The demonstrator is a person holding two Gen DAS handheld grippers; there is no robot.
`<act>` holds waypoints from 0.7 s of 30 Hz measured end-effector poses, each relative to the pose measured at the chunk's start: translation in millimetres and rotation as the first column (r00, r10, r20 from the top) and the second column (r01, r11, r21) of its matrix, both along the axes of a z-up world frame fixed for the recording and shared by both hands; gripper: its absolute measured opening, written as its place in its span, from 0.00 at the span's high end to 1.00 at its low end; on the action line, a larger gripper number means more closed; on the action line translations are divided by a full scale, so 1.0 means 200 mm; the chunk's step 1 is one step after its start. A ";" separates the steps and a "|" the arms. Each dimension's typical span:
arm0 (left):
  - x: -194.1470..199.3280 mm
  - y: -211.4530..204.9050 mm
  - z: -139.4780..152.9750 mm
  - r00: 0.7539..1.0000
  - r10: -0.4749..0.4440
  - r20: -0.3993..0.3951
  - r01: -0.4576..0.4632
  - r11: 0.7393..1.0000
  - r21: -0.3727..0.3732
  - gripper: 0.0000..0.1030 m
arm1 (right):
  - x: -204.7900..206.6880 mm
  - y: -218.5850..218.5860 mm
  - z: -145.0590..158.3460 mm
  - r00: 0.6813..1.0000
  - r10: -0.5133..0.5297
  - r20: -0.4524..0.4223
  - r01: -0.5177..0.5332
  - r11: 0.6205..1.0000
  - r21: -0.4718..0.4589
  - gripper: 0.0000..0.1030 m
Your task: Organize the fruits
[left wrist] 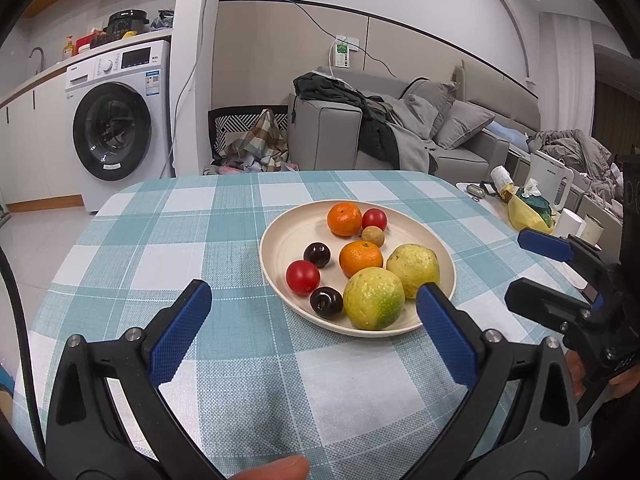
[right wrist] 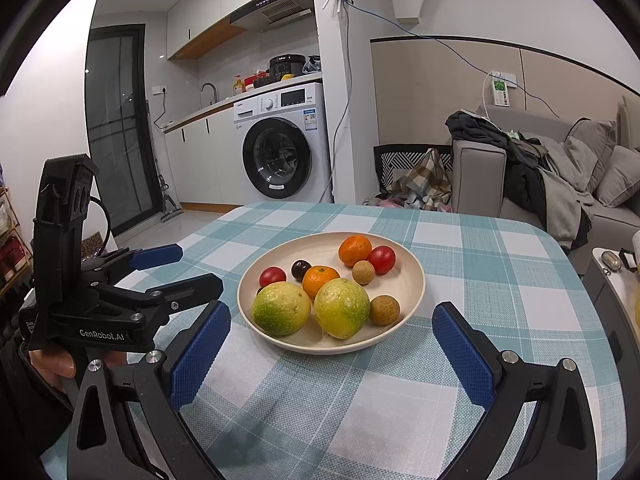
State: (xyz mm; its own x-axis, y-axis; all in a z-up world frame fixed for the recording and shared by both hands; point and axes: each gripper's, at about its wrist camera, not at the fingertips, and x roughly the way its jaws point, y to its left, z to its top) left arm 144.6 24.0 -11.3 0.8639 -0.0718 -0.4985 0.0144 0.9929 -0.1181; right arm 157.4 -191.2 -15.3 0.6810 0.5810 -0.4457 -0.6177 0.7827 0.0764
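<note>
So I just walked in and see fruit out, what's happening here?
A person holds the left gripper and right gripper, jaws open and empty, over a checked tablecloth. Both point at a plate of fruit. Nothing is picked up yet: the green-yellow fruits, oranges and tomatoes all lie on it.

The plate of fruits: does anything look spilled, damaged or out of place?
Nothing stands out. All the fruits lie inside the plate, none on the checked tablecloth. The left tool and right tool are open and empty, short of the plate.
</note>
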 end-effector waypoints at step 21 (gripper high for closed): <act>0.00 -0.01 0.00 1.000 0.000 0.000 0.000 1.000 0.002 0.01 | 0.00 0.00 0.00 1.000 0.000 -0.002 0.000 1.000 -0.002 0.00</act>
State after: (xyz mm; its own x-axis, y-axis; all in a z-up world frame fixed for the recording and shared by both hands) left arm 144.3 22.6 -11.1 0.8640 -0.0713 -0.4985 0.0148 0.9931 -0.1163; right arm 157.6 -190.9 -14.8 0.6803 0.5802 -0.4478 -0.6176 0.7828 0.0760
